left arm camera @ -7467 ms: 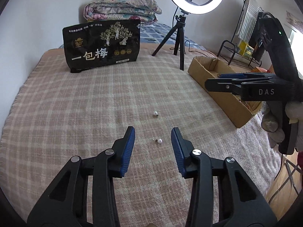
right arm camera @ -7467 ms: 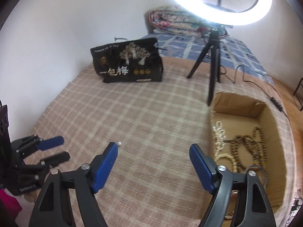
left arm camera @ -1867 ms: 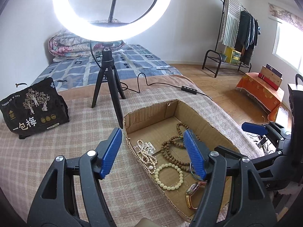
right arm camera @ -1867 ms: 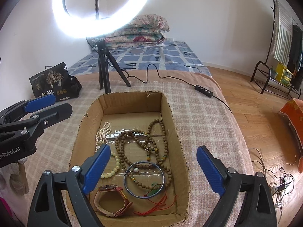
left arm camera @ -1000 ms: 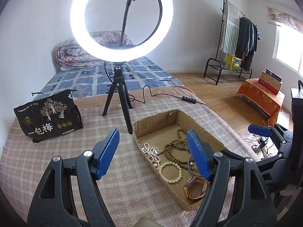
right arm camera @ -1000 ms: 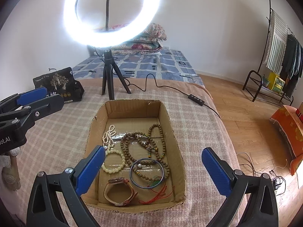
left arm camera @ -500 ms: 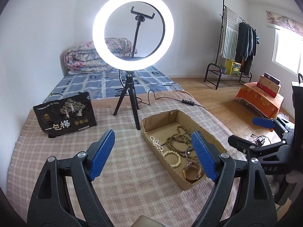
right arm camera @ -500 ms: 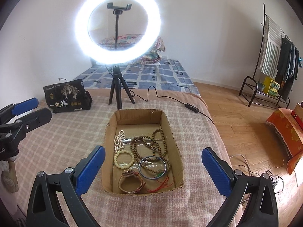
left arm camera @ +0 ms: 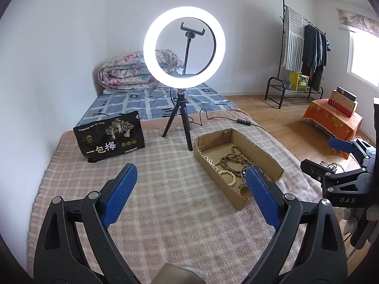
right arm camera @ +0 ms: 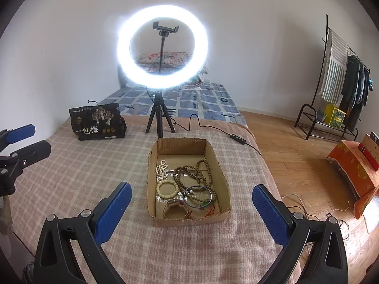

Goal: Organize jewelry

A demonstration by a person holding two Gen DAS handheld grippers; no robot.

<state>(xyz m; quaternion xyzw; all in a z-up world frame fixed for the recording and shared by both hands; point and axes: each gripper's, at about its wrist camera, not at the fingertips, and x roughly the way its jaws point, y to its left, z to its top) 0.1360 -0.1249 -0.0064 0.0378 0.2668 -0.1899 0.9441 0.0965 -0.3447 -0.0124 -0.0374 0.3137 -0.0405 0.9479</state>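
Left wrist view.
- Left gripper point(left arm camera: 190, 184): jaws spread wide, nothing between them; held high above the plaid blanket point(left arm camera: 165, 213), apparently clear of any work.
- Cardboard box point(left arm camera: 265, 156): ahead of the right-hand jaw, its near corner just beyond that jaw's tip. Holds the jewelry, so the collecting looks done or close to it.
- Wooden bead strand point(left arm camera: 233, 158): coiled mid-box, ahead of the right-hand jaw.
- Pale bead bracelet point(left arm camera: 228, 177): just beyond that jaw's tip, partly hidden by it.
- Right gripper point(left arm camera: 327, 156): far outside the right-hand jaw, side-on, jaws parted and empty.
- Ring light point(left arm camera: 184, 47) on a tripod point(left arm camera: 180, 120): straight ahead between the jaws, lit, facing the blanket, likely to light the workspace.
- Black snack bag point(left arm camera: 110, 139): ahead of the left-hand jaw, standing upright, well away from the box.

Right wrist view.
- Right gripper point(right arm camera: 190, 202): jaws spread wide, empty, the box framed in the gap between them.
- Box contents, near end to far: watch point(right arm camera: 175, 207) closest to the jaws; blue bangle point(right arm camera: 198, 196) overlapping the wooden beads; pale bracelet; white pearl strand point(right arm camera: 161, 169) toward the left-hand jaw's side; red cord point(right arm camera: 209, 210) at the near wall.
- Left gripper: far outside the left-hand jaw, jaws apart.
- No loose jewelry shows on the blanket in either view.
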